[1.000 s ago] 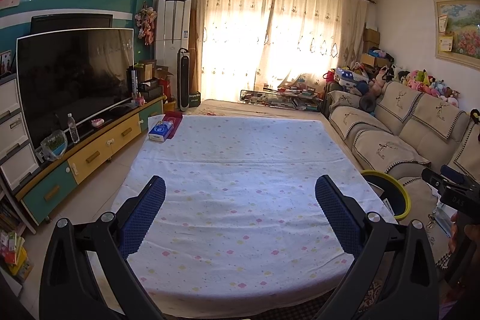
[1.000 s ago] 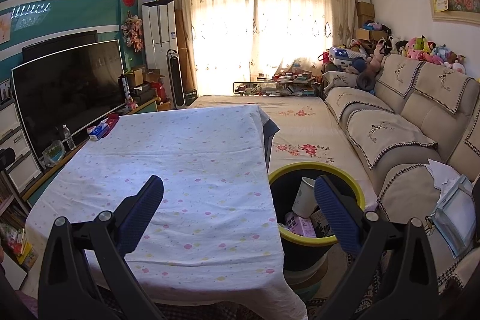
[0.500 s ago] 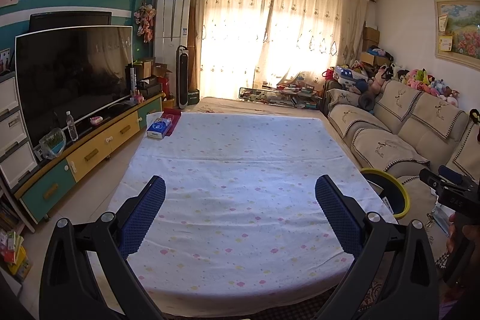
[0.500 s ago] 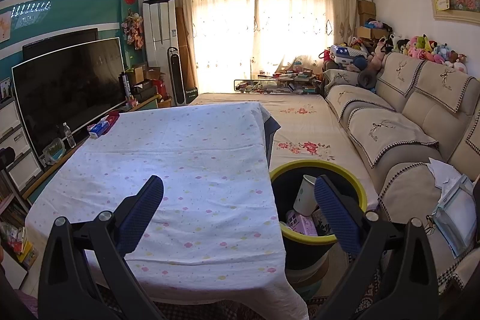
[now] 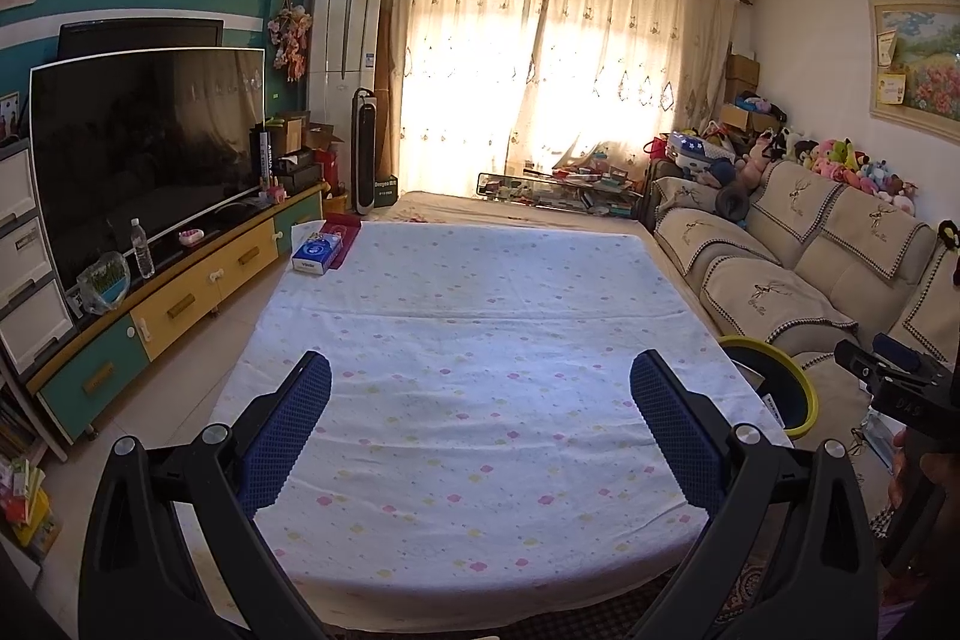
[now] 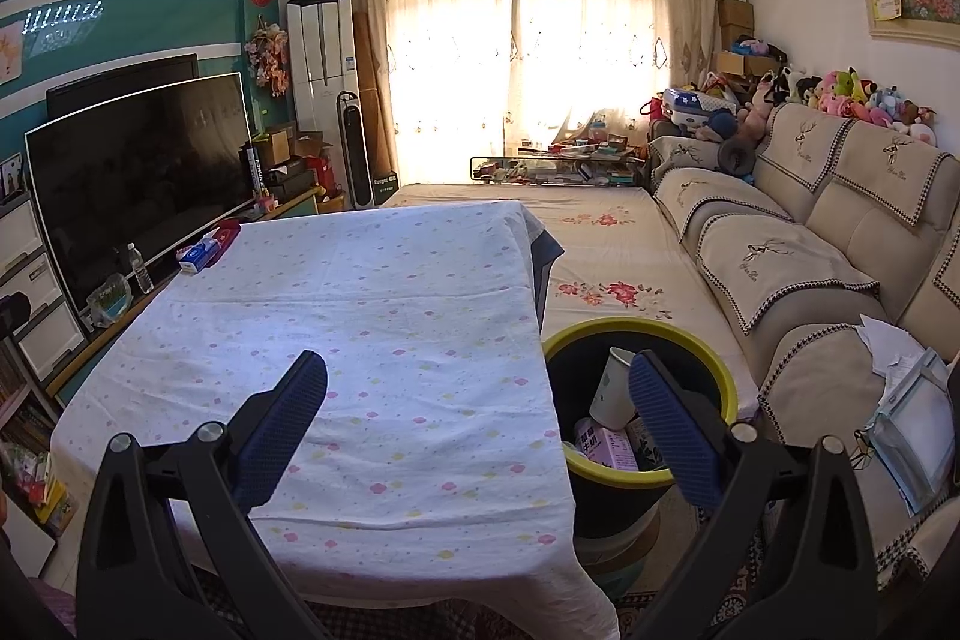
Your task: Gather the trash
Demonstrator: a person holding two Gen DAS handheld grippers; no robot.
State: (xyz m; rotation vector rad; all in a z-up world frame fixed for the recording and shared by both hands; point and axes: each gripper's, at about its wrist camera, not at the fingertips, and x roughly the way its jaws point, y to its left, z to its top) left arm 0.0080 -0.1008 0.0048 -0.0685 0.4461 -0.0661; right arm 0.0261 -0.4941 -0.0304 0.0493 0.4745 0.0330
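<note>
A black trash bin with a yellow-green rim (image 6: 642, 325) stands right of the table, between it and the sofa; a white paper cup (image 6: 609, 388) and cartons (image 6: 603, 448) lie inside. In the left wrist view only the bin's rim (image 5: 774, 355) peeks past the table's right edge. My left gripper (image 5: 480, 370) hovers open over the near half of the cloth-covered table (image 5: 480, 316), holding nothing. My right gripper (image 6: 477, 370) is open and empty above the table's near right corner, its right finger in front of the bin.
A blue tissue box (image 5: 317, 253) and a red item (image 5: 342, 227) lie at the table's far left corner. A TV unit (image 5: 180, 292) with a bottle runs along the left. A beige sofa (image 6: 840, 244) with papers lines the right. The other handheld gripper (image 5: 900, 388) shows at far right.
Both grippers stay open and empty. The views have shifted only slightly; the room looks a little further back and nothing on the table moved.
</note>
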